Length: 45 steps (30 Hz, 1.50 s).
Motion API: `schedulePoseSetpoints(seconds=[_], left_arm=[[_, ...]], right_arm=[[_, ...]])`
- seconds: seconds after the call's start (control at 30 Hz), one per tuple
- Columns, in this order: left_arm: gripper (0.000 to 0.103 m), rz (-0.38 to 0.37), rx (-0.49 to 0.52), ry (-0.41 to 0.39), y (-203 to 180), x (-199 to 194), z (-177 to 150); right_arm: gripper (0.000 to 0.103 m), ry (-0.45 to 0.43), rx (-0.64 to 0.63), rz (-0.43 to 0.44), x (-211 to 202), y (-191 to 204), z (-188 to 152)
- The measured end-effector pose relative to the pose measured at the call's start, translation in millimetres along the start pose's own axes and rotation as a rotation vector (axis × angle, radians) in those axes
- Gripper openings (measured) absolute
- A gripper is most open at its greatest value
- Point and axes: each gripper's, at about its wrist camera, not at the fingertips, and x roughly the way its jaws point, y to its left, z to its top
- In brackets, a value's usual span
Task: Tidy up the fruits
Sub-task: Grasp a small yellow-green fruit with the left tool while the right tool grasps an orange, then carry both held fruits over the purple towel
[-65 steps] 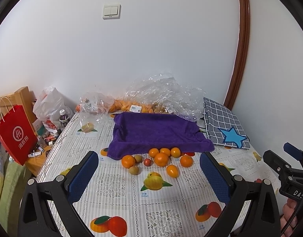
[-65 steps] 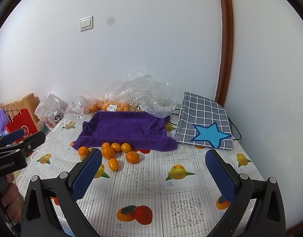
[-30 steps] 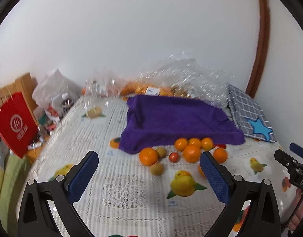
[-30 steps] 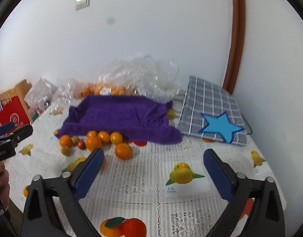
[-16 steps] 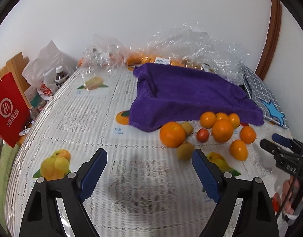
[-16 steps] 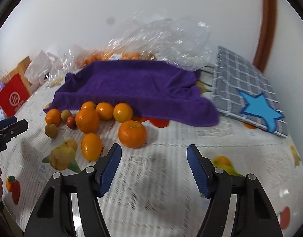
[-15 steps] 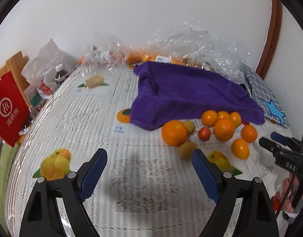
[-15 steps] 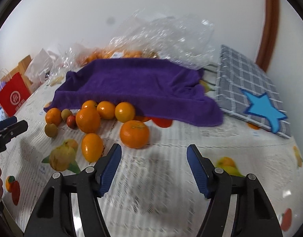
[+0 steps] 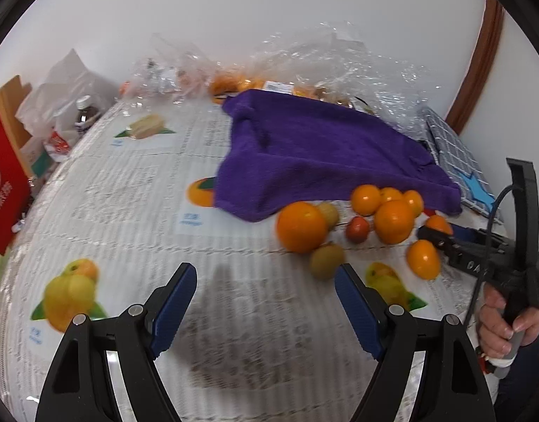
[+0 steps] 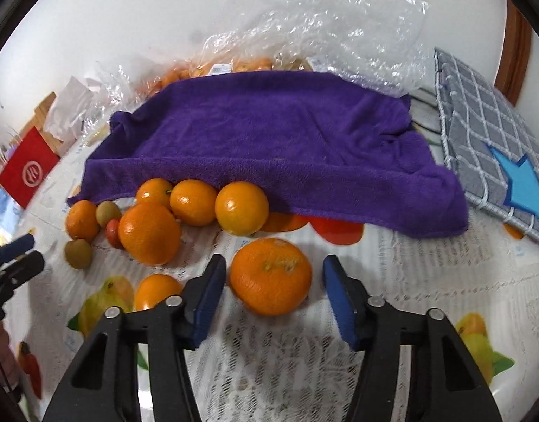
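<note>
The right tongs (image 10: 273, 290) point steeply down at a large, slightly flattened orange mandarin (image 10: 270, 276) that lies on the desk (image 10: 392, 263), which is covered by a white lace-patterned cloth with printed fruit pictures. Their blue-padded jaws have just been closing and now stand on either side of the mandarin, the left pad almost at its skin and the right pad with a clear gap, so nothing is pinched yet. Just behind it, a cluster of round oranges (image 10: 241, 207), small greenish-brown fruits (image 10: 78, 254) and one small red fruit (image 10: 113, 234) sits along the front edge of a rumpled purple towel (image 10: 269, 140). Crinkled clear plastic bags (image 10: 322, 24) lie against the wall beyond the towel, and a grey checked cushion with a blue star (image 10: 487, 140) lies to the right. The left tongs (image 9: 265, 306) hang over bare cloth in front of the same cluster; their jaws have also been narrowing but are spread apart with nothing between them. In the left wrist view a hand (image 9: 505, 320) grips the handle of the right tool.
</note>
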Motion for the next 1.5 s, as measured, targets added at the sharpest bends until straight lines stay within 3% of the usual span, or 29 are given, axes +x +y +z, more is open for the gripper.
schedulePoseSetpoints(seconds=[0.23, 0.47, 0.53, 0.77, 1.07, 1.27, 1.5], left_arm=[[0.078, -0.054, -0.004, 0.041, -17.3, 23.9, 5.0], [0.033, -0.046, 0.046, 0.051, -34.9, 36.9, 6.0], [0.027, -0.046, 0.059, 0.062, -37.3, 38.3, 5.7], [0.027, -0.071, 0.005, 0.08, -31.2, 28.0, 5.6], [0.027, -0.021, -0.019, 0.054, -26.8, 3.1, 26.5], [0.027, 0.016, -0.003, -0.006, -32.5, -20.2, 56.0], [0.027, 0.004, 0.001, -0.071, -36.4, -31.1, 80.9]], right_arm=[[0.043, -0.009, -0.011, 0.024, -7.5, -6.7, -6.0], [0.042, -0.03, -0.02, -0.004, -22.5, -25.3, -18.0], [0.042, -0.031, -0.01, -0.008, -26.1, -31.9, -21.2], [0.042, -0.037, 0.027, -0.032, -42.9, -50.0, -28.4], [0.042, -0.082, 0.037, -0.037, -67.8, -55.8, -13.8], [0.042, -0.136, 0.03, -0.032, -86.8, -58.6, 7.3], [0.042, -0.166, 0.033, -0.017, -95.1, -64.9, 29.3]])
